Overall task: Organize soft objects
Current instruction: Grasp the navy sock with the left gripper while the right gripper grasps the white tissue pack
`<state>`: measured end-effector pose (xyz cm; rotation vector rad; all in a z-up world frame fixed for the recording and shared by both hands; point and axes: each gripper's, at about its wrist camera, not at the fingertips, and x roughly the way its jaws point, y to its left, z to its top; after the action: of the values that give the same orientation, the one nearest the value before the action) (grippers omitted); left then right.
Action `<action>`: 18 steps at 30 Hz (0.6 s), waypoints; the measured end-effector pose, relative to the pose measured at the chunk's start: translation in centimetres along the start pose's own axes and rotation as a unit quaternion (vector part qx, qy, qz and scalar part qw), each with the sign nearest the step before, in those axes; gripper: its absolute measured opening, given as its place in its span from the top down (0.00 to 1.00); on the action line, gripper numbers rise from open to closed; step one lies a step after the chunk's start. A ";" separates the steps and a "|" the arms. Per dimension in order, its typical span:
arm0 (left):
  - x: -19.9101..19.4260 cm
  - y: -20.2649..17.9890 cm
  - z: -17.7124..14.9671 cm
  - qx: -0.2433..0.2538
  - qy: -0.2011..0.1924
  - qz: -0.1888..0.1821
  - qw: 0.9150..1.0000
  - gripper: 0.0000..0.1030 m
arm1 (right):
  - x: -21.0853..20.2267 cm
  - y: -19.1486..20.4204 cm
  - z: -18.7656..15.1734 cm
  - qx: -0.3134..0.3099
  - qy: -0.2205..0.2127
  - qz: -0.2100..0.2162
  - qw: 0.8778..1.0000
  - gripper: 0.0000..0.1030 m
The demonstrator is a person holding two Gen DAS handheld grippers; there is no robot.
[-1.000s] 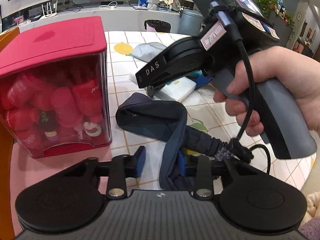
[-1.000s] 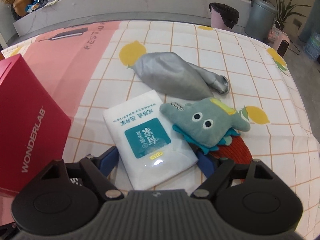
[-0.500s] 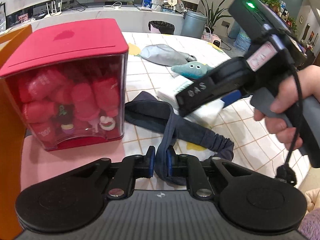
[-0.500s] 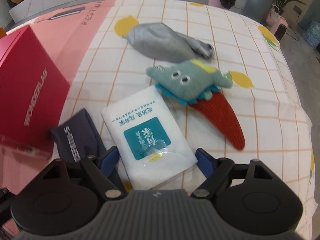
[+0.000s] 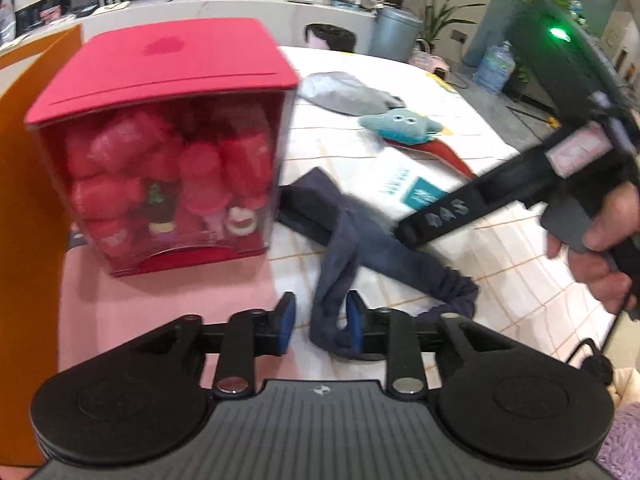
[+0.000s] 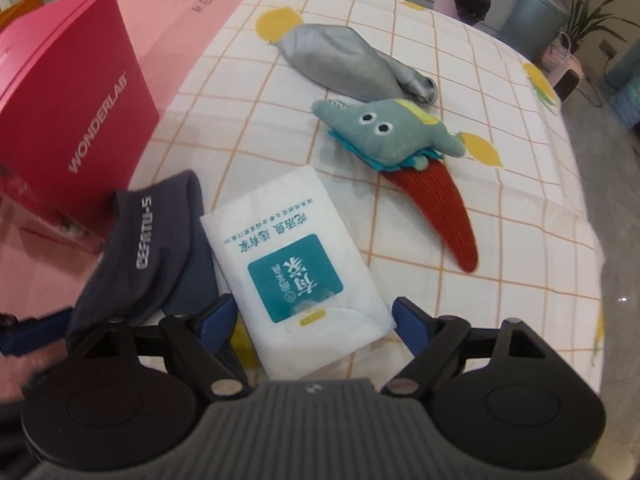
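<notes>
A dark blue headband (image 5: 348, 220) lies on the table beside the red box; its near end drapes between the fingers of my left gripper (image 5: 320, 324), which stands open around it. It also shows in the right wrist view (image 6: 152, 240). My right gripper (image 6: 312, 316) is open, its fingers either side of a white tissue pack (image 6: 296, 268) with a teal label. Beyond lie a teal plush toy (image 6: 384, 132), a red knitted piece (image 6: 444, 212) and a silver pouch (image 6: 344, 64).
A red-lidded clear box (image 5: 176, 152) full of red items stands at the left; it reads WONDERLAB in the right wrist view (image 6: 68, 100). An orange panel (image 5: 28, 184) rises at the far left. The table edge drops off to the right.
My left gripper has opened and let go of the headband, which now hangs loose between its fingers. The right gripper has drawn back, showing more of the table.
</notes>
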<state>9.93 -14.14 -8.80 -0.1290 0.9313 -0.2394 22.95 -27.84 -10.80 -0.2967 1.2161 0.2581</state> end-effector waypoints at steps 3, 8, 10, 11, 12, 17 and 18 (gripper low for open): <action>-0.2 -1.3 -0.1 0.029 -0.017 -0.002 0.999 0.52 | 0.4 -0.2 0.6 0.000 -0.006 0.007 1.000 0.17; 0.7 -2.6 0.0 0.046 -0.021 -0.010 0.999 0.48 | 1.1 -0.2 1.4 -0.005 -0.007 0.002 1.000 0.06; 1.2 -3.2 0.0 0.057 -0.017 -0.015 0.998 0.43 | 1.2 -0.3 1.7 0.001 -0.009 0.010 1.000 0.06; 1.4 -3.4 0.0 0.064 -0.012 -0.017 0.998 0.41 | 1.3 -0.3 1.8 0.002 -0.009 0.015 1.000 0.06; 1.6 -3.6 0.0 0.068 -0.007 -0.019 0.997 0.40 | 1.4 -0.2 1.9 0.003 -0.008 0.018 1.000 0.06; 2.5 -4.3 1.0 0.047 0.005 -0.036 0.998 0.34 | 1.6 -0.6 2.2 0.019 -0.004 0.022 1.000 0.06; 2.6 -4.5 1.2 0.042 0.009 -0.038 0.998 0.33 | 1.7 -0.9 2.1 0.025 -0.004 0.023 0.999 0.06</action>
<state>11.71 -19.13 -9.20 -0.0859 0.9330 -0.3502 25.65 -27.89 -11.62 -0.2254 1.2208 0.2682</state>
